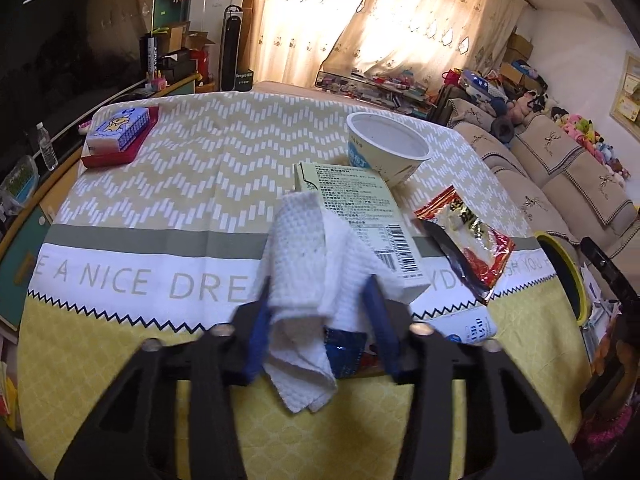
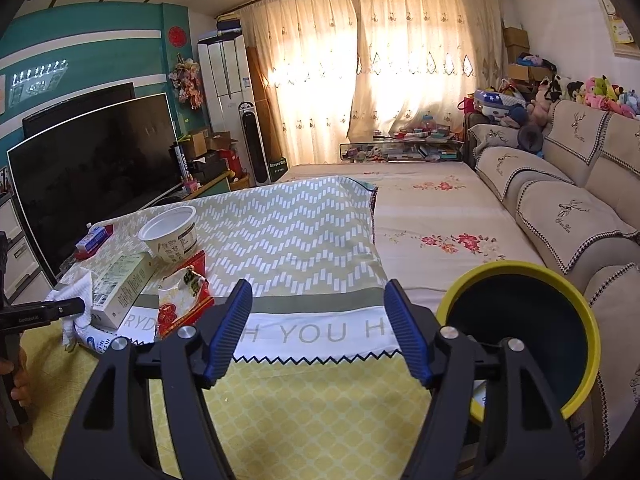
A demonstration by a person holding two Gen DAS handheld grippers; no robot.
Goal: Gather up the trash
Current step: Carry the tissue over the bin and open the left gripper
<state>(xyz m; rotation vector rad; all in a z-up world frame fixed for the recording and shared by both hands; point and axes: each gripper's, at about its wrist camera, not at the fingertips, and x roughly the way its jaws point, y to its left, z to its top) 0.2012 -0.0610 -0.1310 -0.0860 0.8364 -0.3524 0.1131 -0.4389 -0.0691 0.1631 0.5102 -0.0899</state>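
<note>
My left gripper [image 1: 319, 285] is shut on a crumpled white paper towel [image 1: 308, 248], which hangs down between the blue pads. Behind it on the patterned tablecloth [image 1: 192, 168] lie a pale green carton [image 1: 372, 216], a paper bowl [image 1: 386, 148] and a red snack wrapper [image 1: 468, 240]. A white printed pack [image 1: 468, 328] and a blue wrapper [image 1: 346, 352] lie under the towel. My right gripper [image 2: 319, 286] stands open over the cloth's front edge with nothing between its fingers. A yellow-rimmed bin [image 2: 520, 270] sits just to its right. The towel [image 2: 76, 326], carton [image 2: 124, 284] and snack wrapper [image 2: 182, 300] lie to its left.
A tissue pack on a red tray [image 1: 120, 128] rests at the table's far left corner. A large television [image 2: 92, 176] stands left of the table. A floral-covered surface [image 2: 440, 220] and a sofa [image 2: 560, 200] with soft toys lie to the right.
</note>
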